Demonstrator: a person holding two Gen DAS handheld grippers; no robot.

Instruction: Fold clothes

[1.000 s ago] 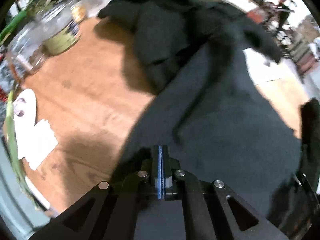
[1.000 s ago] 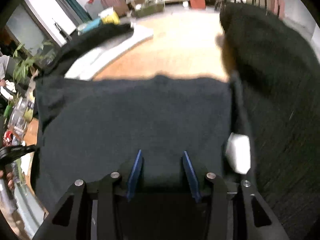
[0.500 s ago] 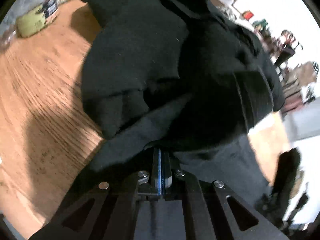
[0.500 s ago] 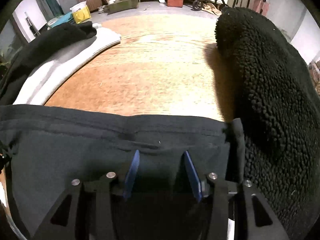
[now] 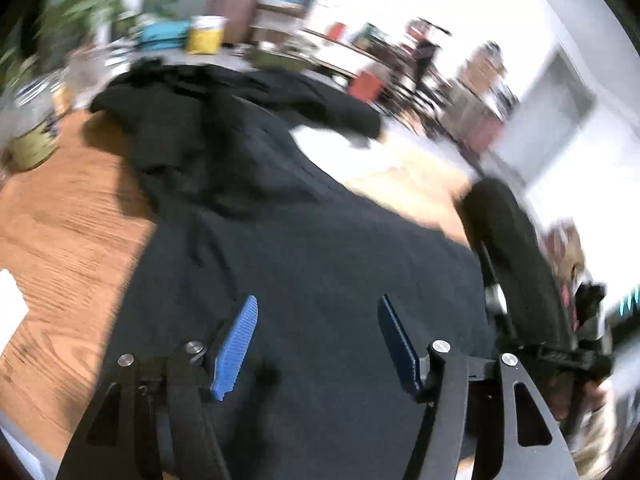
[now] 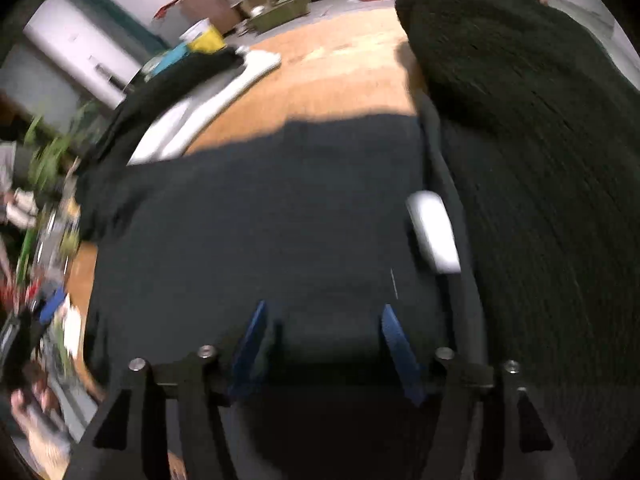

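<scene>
Both grippers wide, nothing held, dark garment flat on the table.

Your left gripper [image 5: 316, 344] and right gripper [image 6: 320, 344] hang above the dark garment [image 5: 320, 264] with fingers spread wide, no cloth between them. Risk: the black fleece [image 6: 540, 160] lies touching the garment's edge by the white tag [image 6: 434, 232], so if you pinch near there w/ the right one, you maybe take both fabrics and the fold goes crooked. Views are blurred, so aim carefully.
</scene>
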